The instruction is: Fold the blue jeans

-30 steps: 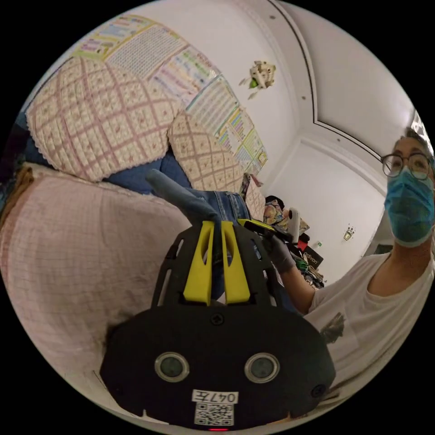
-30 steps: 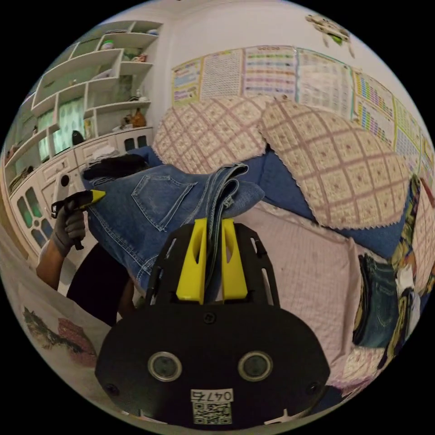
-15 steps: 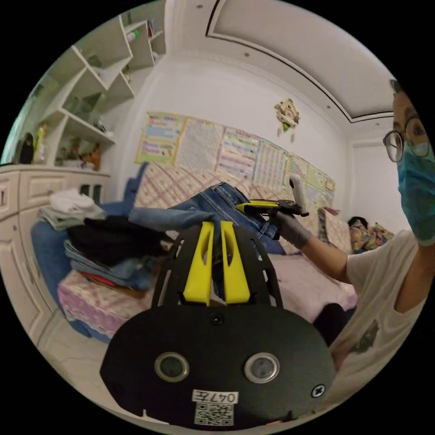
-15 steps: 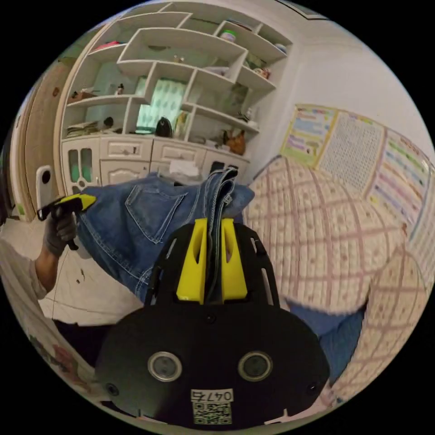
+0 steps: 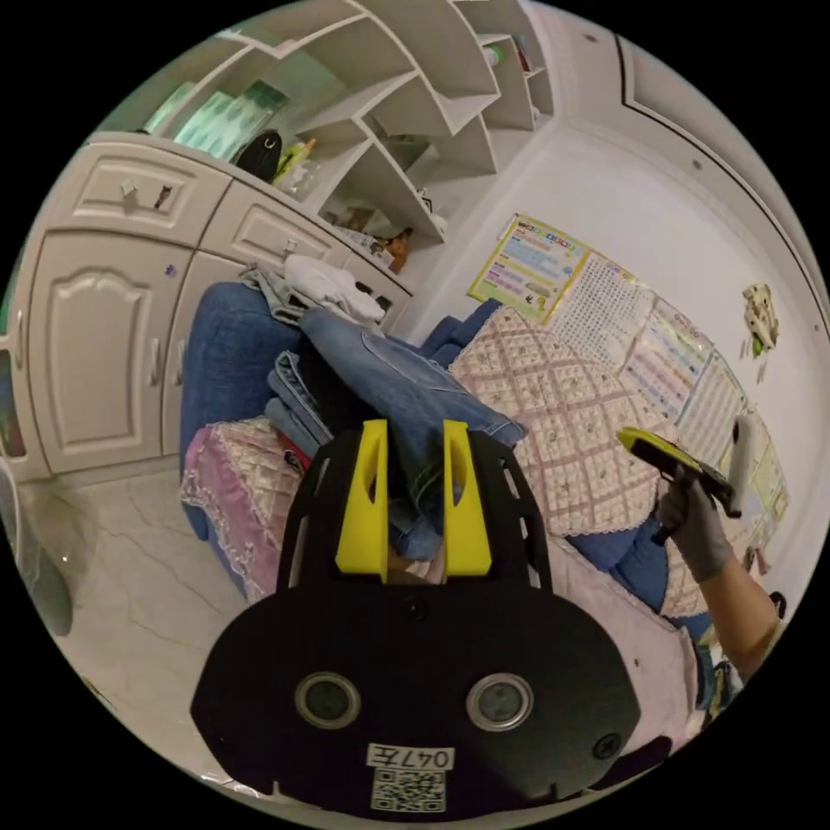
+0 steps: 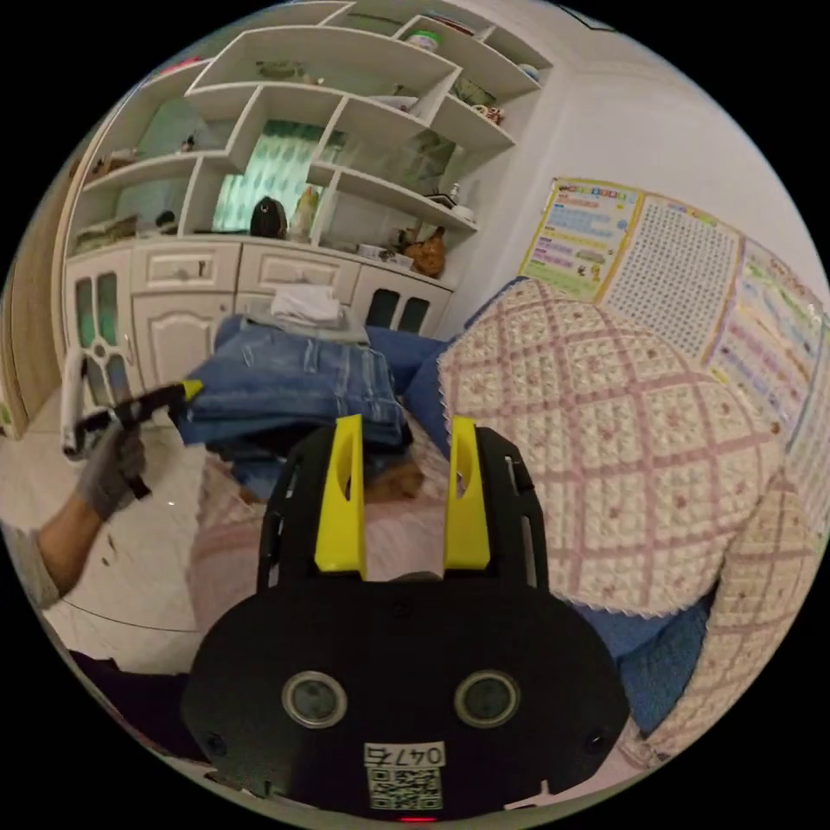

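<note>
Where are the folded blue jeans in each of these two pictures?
Left gripper view: the folded blue jeans lie on the pile of clothes, just above the left claw.
Right gripper view: the jeans sit left of centre, above the right claw.
Shared landmark: the white garment behind them.

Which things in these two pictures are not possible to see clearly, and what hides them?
- Lower part of the clothes pile, left gripper view: covered by the left hand-held gripper.
- Front edge of the folded jeans, right gripper view: behind the right hand-held gripper.
- Small shelf items, right gripper view: too small to identify.
- Person's arm, left gripper view: cut off at the picture's edge.
</note>
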The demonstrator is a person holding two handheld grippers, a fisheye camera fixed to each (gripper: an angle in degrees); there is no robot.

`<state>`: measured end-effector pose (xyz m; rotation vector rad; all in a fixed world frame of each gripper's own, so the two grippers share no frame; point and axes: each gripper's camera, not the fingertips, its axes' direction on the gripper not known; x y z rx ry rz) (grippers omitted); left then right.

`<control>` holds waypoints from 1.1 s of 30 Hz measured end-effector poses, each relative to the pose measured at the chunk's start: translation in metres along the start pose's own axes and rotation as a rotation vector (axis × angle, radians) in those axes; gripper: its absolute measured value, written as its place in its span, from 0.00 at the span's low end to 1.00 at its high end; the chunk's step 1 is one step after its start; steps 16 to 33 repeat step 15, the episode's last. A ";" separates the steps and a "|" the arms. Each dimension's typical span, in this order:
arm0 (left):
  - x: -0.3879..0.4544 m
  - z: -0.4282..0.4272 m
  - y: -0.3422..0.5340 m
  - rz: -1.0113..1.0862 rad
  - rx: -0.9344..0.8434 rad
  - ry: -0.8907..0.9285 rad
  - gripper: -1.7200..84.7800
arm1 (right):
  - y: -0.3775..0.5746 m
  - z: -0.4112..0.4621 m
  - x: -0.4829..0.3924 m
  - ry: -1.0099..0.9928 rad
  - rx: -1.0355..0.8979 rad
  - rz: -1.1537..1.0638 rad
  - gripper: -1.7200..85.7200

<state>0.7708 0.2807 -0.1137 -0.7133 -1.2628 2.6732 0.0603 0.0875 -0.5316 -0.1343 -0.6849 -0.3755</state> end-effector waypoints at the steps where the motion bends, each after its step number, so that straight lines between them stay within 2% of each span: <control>1: 0.012 -0.014 0.006 0.018 0.017 -0.011 0.14 | 0.009 -0.008 0.003 0.016 -0.005 0.007 0.12; 5: 0.061 -0.075 0.031 0.103 0.107 -0.012 0.12 | 0.057 -0.096 0.034 -0.062 0.051 0.101 0.08; 8: 0.127 -0.126 0.067 0.254 0.145 0.017 0.06 | 0.103 -0.177 0.048 -0.105 0.143 0.181 0.04; 12: 0.231 -0.164 0.150 0.473 0.066 0.103 0.01 | 0.202 -0.280 0.056 -0.090 0.244 0.420 0.02; 15: 0.306 -0.161 0.215 0.595 -0.049 0.193 0.01 | 0.274 -0.334 0.070 0.026 0.200 0.594 0.01; 33: 0.306 -0.161 0.215 0.595 -0.049 0.193 0.01 | 0.274 -0.334 0.070 0.026 0.200 0.594 0.01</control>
